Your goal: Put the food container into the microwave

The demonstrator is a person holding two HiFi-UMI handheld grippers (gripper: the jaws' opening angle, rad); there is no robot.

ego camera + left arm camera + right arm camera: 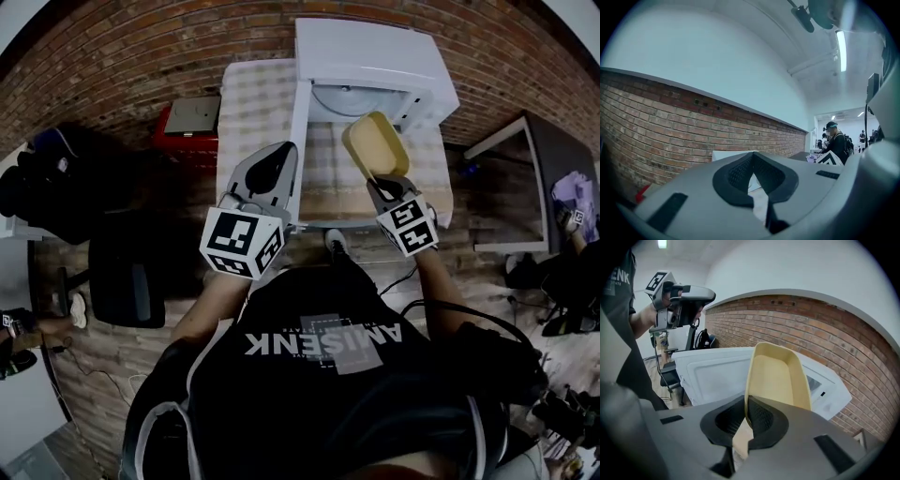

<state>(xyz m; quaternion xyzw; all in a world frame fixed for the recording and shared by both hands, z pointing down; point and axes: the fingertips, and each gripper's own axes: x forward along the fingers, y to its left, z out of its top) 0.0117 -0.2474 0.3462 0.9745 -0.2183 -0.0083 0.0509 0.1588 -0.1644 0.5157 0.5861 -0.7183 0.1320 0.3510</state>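
A white microwave (375, 47) stands on the checked table (258, 103) with its door (300, 122) swung open to the left and the turntable (361, 98) showing. My right gripper (382, 180) is shut on the near rim of a yellow, empty food container (373, 142), tilted up in front of the opening. In the right gripper view the container (776, 376) rises from the jaws of the right gripper (746, 416) against the microwave (708, 376). My left gripper (274, 155) hovers beside the door's edge, its jaws together with nothing between them; the left gripper view shows the left gripper (751, 180) pointing level at the brick wall.
A red box (192, 127) with a grey lid sits left of the table. A black chair (131, 272) stands at the lower left, and a dark desk (525, 187) at the right. A brick wall (670, 126) runs behind the microwave. A person (836, 143) stands far off.
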